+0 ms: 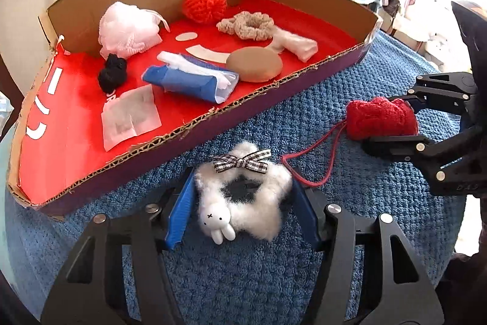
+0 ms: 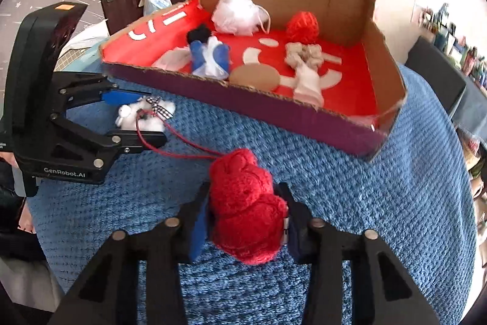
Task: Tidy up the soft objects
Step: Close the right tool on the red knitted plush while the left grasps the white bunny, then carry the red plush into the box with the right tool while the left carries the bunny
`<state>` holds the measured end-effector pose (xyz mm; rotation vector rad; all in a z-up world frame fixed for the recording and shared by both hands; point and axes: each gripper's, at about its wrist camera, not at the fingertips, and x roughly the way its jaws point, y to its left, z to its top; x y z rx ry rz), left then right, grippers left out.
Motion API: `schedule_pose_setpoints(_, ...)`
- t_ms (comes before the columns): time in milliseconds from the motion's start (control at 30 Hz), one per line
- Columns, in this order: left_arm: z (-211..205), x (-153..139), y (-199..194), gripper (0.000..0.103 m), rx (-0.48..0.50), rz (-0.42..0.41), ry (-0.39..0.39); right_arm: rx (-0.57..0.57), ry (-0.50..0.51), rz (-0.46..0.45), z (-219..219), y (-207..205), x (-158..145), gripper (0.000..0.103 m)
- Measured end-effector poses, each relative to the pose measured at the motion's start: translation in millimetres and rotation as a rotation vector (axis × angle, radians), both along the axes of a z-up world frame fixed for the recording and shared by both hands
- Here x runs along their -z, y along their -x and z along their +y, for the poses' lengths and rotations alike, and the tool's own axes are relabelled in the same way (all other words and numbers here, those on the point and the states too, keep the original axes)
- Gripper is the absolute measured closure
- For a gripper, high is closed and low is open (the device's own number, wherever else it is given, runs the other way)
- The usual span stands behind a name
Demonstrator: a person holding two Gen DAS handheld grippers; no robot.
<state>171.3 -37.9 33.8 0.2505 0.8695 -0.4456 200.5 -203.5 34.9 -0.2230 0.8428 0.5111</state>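
My left gripper point(image 1: 243, 207) is shut on a white fluffy scrunchie point(image 1: 268, 200) with a checked bow and a small rabbit charm, just above the blue knitted cloth point(image 1: 243, 279). It also shows in the right wrist view point(image 2: 143, 114). My right gripper point(image 2: 243, 221) is shut on a red knitted piece point(image 2: 246, 209) whose red cord trails toward the left gripper. The red piece shows at the right of the left wrist view point(image 1: 380, 118). A cardboard tray point(image 1: 213, 114) with a red floor lies behind both.
The tray holds a white mesh puff point(image 1: 127, 32), a red mesh ball point(image 1: 204, 5), a beige scrunchie point(image 1: 249, 25), a black scrunchie point(image 1: 112, 73), a blue-and-white roll point(image 1: 194, 78), a brown round pad point(image 1: 254, 64) and a clear bag point(image 1: 131, 118).
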Motion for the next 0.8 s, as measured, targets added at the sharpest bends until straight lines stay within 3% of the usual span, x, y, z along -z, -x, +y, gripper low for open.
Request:
schedule_pose_setpoints(233,17.6,-25.7,19.1,0.045,-0.016,-0.055,0.078,0.037,-0.187,-0.085,-15.1,14.3,-40.2,0.061)
schedule_pose_setpoints(500,29.5,-52.0,18.6,0.045,-0.010,-0.089,0.127,0.062,-0.312,-0.077,-15.6,-7.1,-62.0,0.061)
schedule_pose_setpoints(633,31.6,-75.4,-11.2,0.045,0.015,-0.108,0.125,0.071,-0.372,-0.051,-9.0,-47.7,-85.2,0.061)
schedule_pose_setpoints(800,27.4,-82.9,-78.4,0.045,0.036,-0.046,0.090,0.088,-0.294,0.030,24.1,-119.6,-86.5,0.061)
